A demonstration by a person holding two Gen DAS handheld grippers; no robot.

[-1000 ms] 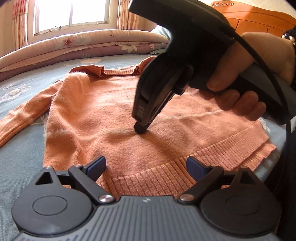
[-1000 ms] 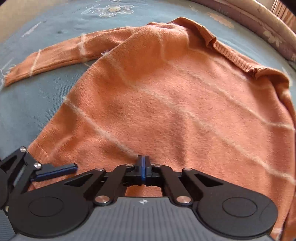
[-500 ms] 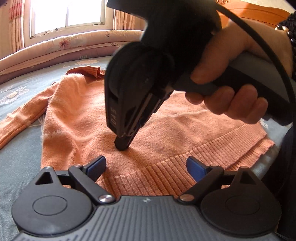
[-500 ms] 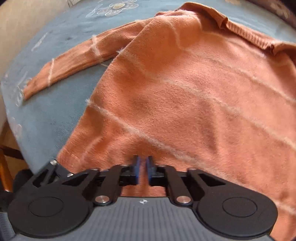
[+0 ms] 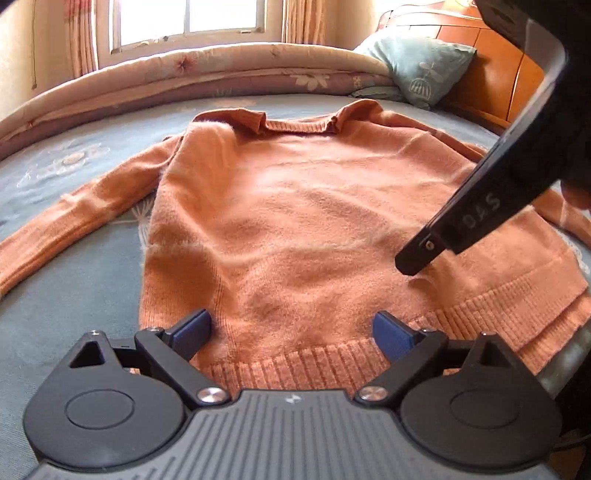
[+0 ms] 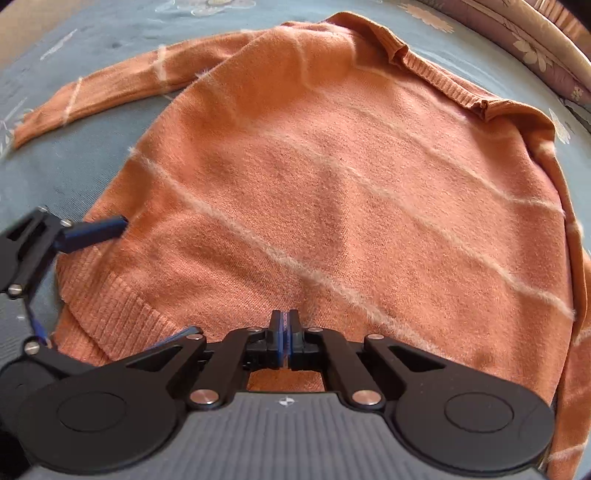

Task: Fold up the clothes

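Beyond the frame's right edge, the sweater (image 5: 295, 229) sleeve is cut off.

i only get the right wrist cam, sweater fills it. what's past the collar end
Observer: A rolled floral quilt lies along the bed's far edge under a window.
Operator: anything by the right sleeve
Observer: A pale green pillow leans against a wooden headboard.
Operator: is my right gripper on the cloth
Observer: The left wrist view shows the right gripper tip meeting the orange sweater just above its ribbed hem.
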